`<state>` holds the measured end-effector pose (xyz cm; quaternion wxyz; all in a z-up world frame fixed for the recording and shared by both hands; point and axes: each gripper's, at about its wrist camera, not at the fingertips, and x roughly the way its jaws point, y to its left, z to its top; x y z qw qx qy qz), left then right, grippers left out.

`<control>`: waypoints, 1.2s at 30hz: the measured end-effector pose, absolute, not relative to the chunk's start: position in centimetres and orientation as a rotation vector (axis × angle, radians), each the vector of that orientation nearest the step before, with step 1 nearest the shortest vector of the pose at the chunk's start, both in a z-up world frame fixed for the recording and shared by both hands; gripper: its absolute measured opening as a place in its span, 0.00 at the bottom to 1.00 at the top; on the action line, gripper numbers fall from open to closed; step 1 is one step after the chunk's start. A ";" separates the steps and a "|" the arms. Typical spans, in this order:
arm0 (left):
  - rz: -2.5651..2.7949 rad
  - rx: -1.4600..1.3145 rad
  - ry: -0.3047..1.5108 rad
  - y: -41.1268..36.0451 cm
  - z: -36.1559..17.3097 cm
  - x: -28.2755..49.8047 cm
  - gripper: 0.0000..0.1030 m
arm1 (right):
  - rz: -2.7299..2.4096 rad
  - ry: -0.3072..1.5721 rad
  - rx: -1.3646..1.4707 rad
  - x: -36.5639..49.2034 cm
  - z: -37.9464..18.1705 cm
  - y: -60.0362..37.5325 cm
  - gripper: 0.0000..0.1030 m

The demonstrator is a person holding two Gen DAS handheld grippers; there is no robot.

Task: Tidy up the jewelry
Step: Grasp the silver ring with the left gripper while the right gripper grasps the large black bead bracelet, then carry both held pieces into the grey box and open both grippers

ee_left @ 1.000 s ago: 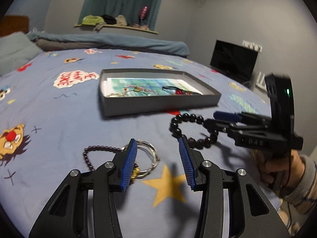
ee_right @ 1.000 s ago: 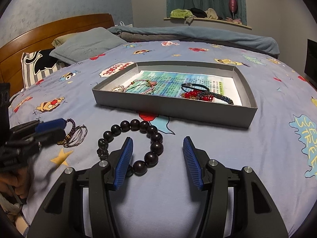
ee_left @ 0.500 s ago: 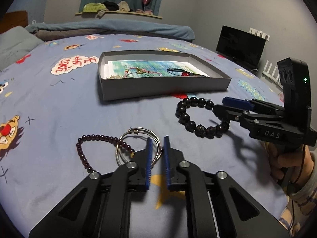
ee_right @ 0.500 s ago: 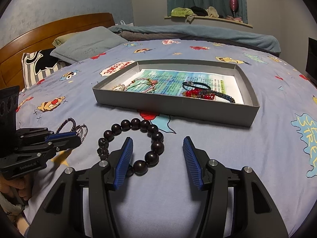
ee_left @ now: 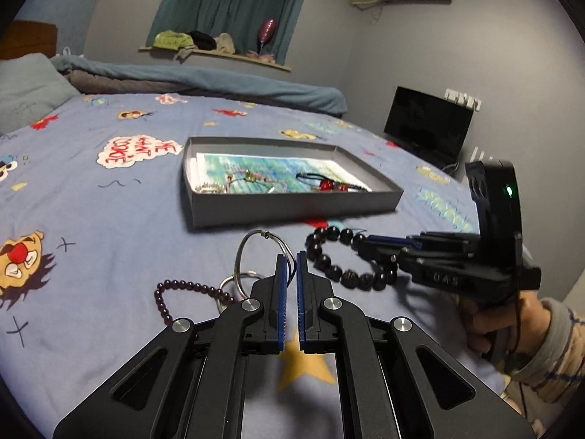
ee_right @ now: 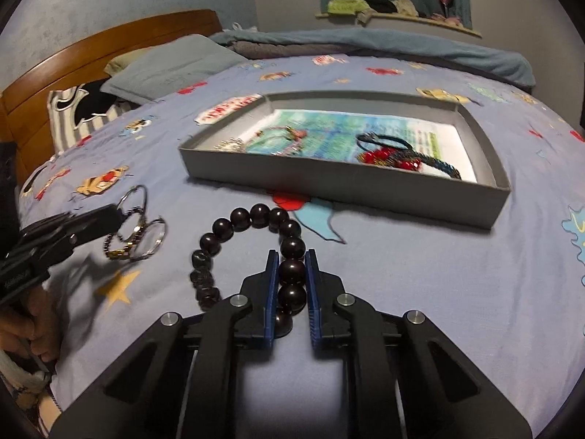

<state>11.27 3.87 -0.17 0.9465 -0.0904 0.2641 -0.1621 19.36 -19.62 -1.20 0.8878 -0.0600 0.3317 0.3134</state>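
Observation:
A grey tray [ee_left: 292, 205] [ee_right: 343, 186] with several bracelets sits on the bed. My left gripper [ee_left: 290, 258] is shut on a silver ring bangle [ee_left: 244, 252] and lifts one ring upright; a second ring [ee_left: 228, 285] and a small dark bead bracelet [ee_left: 182, 287] hang off it on the sheet. The bangle also shows in the right wrist view [ee_right: 137, 205]. My right gripper [ee_right: 291, 256] is shut on a large black bead bracelet [ee_right: 234, 223], which also shows in the left wrist view [ee_left: 329, 256] beside the right gripper [ee_left: 369, 243].
The blue cartoon bedsheet [ee_right: 420, 274] covers the bed. Pillows [ee_right: 168, 66] and a wooden headboard [ee_right: 73, 62] lie at the left. A folded blanket [ee_left: 219, 80] lies at the back. A black monitor [ee_left: 427, 128] stands beyond the bed's right edge.
My left gripper closed on the silver bangle and has raised it. My right gripper closed on the black bead bracelet.

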 end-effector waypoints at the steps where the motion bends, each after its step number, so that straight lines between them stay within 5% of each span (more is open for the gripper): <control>1: -0.335 -0.192 0.532 4.0 0.1 11.3 0.05 | 0.652 0.670 -0.123 19.0 -1.0 -19.7 0.14; 36: -0.350 -0.211 0.521 2.5 3.8 15.3 0.05 | 0.619 0.435 -0.073 18.0 6.6 -23.6 0.14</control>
